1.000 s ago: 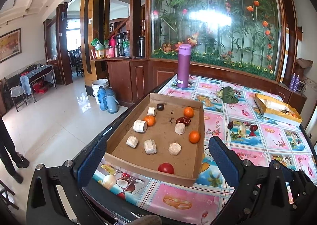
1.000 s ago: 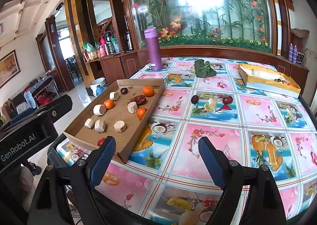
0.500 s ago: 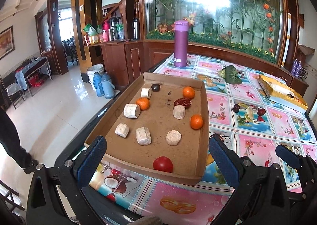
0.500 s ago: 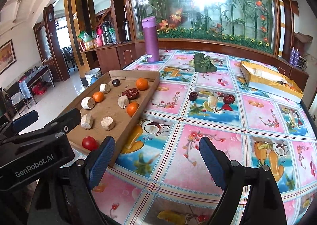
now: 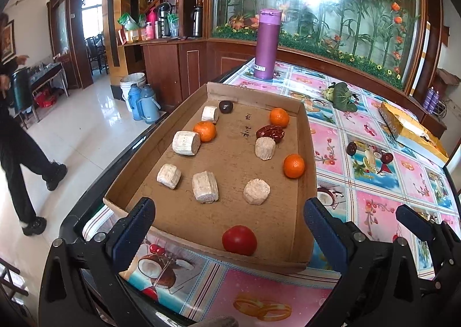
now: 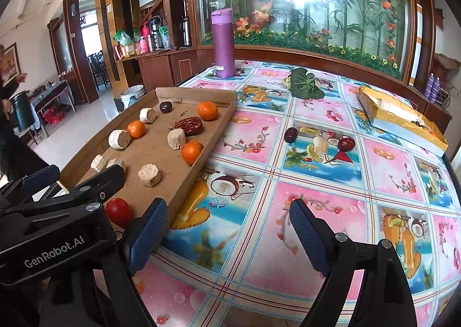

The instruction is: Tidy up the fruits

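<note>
A brown cardboard tray (image 5: 302, 154) (image 6: 222, 114) lies at the table's left edge. It holds three oranges (image 5: 294, 165), a red tomato (image 5: 239, 240) (image 6: 118, 211) at its near end, red dates (image 5: 270, 132), a dark plum (image 5: 226, 106) and several beige cylinder chunks (image 5: 205, 186). My left gripper (image 5: 229, 226) is open and empty, hovering over the tray's near end around the tomato. My right gripper (image 6: 227, 229) is open and empty over the flowered tablecloth just right of the tray. Two dark red fruits (image 6: 291, 134) (image 6: 346, 143) lie loose mid-table.
A purple flask (image 5: 267, 45) stands at the far left corner. A green leafy vegetable (image 6: 305, 85) lies at the back. A yellow box (image 6: 400, 117) sits at the right edge. A person in black (image 5: 17, 137) walks on the floor to the left.
Both grippers have moved forward and lower toward the tray and table. The left gripper now frames the tomato. A person has walked into view at left.
</note>
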{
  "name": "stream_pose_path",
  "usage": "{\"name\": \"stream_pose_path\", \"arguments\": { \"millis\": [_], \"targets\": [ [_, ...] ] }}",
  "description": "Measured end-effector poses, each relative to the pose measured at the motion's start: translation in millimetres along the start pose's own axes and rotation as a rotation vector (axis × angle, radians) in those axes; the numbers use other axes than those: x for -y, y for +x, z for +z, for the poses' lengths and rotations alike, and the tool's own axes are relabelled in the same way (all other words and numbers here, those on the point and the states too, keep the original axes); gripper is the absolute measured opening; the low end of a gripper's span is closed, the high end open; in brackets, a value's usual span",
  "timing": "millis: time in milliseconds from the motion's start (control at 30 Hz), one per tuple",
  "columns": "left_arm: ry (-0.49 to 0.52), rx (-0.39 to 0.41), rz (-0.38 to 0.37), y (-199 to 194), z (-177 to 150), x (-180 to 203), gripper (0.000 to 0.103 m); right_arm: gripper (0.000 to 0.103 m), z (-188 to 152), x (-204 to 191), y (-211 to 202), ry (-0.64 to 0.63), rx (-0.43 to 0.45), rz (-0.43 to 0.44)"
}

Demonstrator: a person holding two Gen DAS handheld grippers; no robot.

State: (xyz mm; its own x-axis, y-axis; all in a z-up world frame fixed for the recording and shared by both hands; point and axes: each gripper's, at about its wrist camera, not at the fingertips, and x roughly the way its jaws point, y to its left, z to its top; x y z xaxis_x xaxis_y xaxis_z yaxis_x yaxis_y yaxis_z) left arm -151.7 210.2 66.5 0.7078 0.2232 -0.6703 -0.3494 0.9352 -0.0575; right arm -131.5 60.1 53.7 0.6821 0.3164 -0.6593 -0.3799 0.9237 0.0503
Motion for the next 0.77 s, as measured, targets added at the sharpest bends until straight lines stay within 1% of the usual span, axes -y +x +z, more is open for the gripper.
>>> {"name": "stream_pose_path", "arguments": {
  "millis": [300, 600, 767],
  "targets": [
    [-0.012, -0.020, -0.012, 6.5, -2.2, -3.5, 0.103, 0.090, -0.1, -10.5, 5.1, -0.034, -0.009, -0.004],
    [-0.015, -0.017, -0.010, 7.5, -2.4, -4.7, 0.103, 0.090, -1.2, -12.0, 6.3, -0.040, -0.008, -0.005],
    [-0.017, -0.025, -0.002, 7.4, 6.1, -7.4, 0.103, 0.090, -0.4, -10.0, 5.8, -0.042, -0.012, 0.020]
  ]
}}
